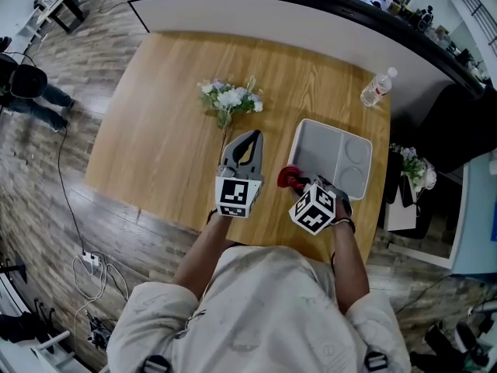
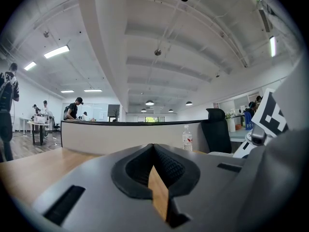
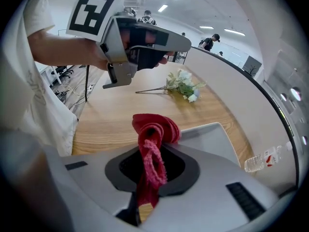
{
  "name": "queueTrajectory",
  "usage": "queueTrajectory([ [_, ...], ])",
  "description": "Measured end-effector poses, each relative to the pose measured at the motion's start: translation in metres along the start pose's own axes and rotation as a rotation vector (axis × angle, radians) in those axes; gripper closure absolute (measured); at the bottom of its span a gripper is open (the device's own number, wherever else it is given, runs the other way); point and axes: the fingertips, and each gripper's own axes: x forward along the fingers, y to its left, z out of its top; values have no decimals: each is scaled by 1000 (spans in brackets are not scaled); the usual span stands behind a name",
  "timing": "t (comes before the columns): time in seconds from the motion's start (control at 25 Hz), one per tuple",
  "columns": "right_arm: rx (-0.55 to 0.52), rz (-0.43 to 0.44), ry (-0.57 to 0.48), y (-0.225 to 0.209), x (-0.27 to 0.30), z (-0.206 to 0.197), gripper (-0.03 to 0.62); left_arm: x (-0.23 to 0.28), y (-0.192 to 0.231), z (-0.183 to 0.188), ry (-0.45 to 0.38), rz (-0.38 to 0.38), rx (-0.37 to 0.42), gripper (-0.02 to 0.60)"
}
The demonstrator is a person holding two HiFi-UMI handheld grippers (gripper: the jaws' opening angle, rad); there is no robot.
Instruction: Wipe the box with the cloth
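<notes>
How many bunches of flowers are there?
2. One bunch lies on the table, near its middle; the other stands off its right edge. More could be hidden.

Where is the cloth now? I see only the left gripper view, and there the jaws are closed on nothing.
Observer: The right gripper has it. The red cloth is pinched between its jaws.
Operator: Is it near the box?
Observer: Yes. The cloth is at the near left corner of the grey box. I cannot tell whether it touches.
Operator: What lies ahead of my left gripper?
Observer: A bunch of flowers, lying flat on the table.
</notes>
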Motion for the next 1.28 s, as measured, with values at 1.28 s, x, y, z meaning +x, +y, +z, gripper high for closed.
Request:
queueTrajectory([
  [1.28,300,-152,-358,-51,-59,-22,530,20,-47,7,14,-103,33,574],
])
